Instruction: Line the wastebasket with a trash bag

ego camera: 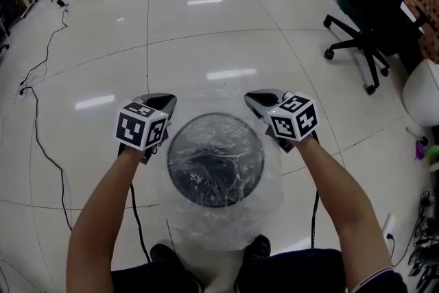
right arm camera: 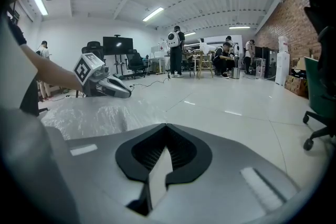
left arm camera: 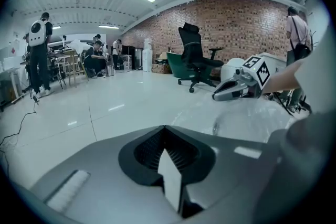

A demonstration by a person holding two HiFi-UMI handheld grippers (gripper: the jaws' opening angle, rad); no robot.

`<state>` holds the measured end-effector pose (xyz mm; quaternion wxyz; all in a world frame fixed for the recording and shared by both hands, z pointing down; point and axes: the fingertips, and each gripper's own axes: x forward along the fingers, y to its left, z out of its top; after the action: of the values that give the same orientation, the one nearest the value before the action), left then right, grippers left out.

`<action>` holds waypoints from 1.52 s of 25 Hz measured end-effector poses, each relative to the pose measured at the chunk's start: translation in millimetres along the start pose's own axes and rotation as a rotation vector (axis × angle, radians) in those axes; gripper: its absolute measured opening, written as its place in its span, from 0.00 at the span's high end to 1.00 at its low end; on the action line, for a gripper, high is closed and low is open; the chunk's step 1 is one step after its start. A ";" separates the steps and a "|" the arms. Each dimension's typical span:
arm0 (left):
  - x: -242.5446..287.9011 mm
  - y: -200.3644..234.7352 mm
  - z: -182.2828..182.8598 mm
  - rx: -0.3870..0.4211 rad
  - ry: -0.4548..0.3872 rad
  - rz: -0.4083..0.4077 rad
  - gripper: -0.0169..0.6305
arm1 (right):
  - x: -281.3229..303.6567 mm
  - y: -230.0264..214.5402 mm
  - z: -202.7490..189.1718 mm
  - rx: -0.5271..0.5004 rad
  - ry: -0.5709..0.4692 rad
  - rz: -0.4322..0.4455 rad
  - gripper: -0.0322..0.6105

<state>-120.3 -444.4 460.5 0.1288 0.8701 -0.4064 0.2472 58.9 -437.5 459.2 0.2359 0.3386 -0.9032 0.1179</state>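
Note:
A round dark wastebasket stands on the floor between my feet. A clear trash bag lies over its mouth and hangs round its sides. My left gripper sits at the rim's far left and my right gripper at the far right. Both are shut, each with a thin pale strip of bag film pinched between its jaws. In the left gripper view the crinkled bag spreads towards the right gripper. The right gripper view shows the bag below the left gripper.
A black office chair stands at the far right, with a white rounded object nearer. A black cable trails over the pale tiled floor at the left. My shoes are just below the basket. People stand at distant tables.

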 end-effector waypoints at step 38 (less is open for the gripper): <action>109.7 18.0 -134.2 -0.041 0.200 -0.060 0.96 | 96.0 -26.3 -132.0 0.075 0.089 0.047 0.95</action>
<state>-117.7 -469.4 632.9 0.1937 0.8501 -0.3702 0.3207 58.8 -461.3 622.8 0.2603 0.3203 -0.8944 0.1720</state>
